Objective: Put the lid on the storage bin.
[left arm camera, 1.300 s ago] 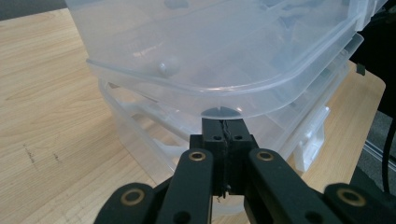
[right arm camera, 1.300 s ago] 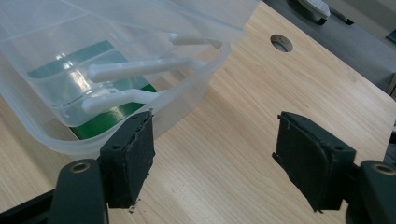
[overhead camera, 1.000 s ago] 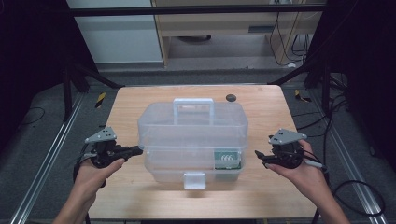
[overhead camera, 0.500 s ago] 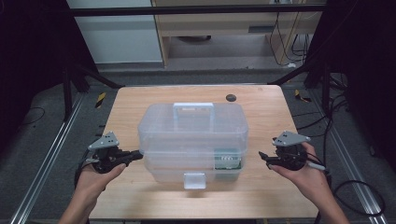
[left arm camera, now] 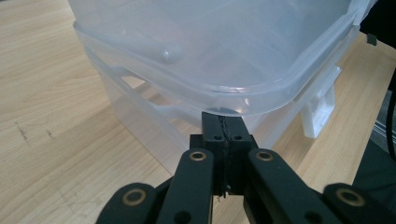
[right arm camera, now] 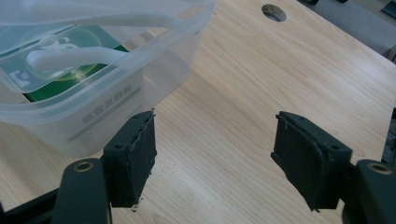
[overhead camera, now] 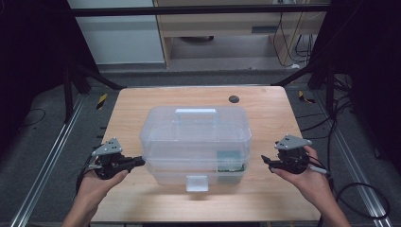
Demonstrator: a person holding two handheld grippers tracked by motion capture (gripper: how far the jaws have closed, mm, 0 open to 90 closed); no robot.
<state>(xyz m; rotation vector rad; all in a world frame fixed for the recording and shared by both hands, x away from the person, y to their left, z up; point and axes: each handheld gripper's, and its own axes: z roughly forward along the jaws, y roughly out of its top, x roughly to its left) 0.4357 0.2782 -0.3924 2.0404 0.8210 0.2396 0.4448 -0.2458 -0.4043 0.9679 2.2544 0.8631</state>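
A clear, frosted plastic storage box (overhead camera: 195,142) with a pale blue handle is seen on a light wooden table (overhead camera: 265,113) streaked with fine grain. A green and white printed packet (overhead camera: 230,161) is shown through its wall. Both grippers' jaws are coloured matte black.

Clear plastic storage box (overhead camera: 195,142): lidded, pale carry handle (overhead camera: 196,113) on top, white front latch (overhead camera: 196,182), green-labelled item (overhead camera: 230,161) inside at its right end; stands mid-table. Wooden table (overhead camera: 142,101): dark round hole (overhead camera: 233,99) near far edge. Left gripper (overhead camera: 138,161): hand-held, tips at the box's left side. Right gripper (overhead camera: 265,161): hand-held, just beside the box's right end, apart from it.
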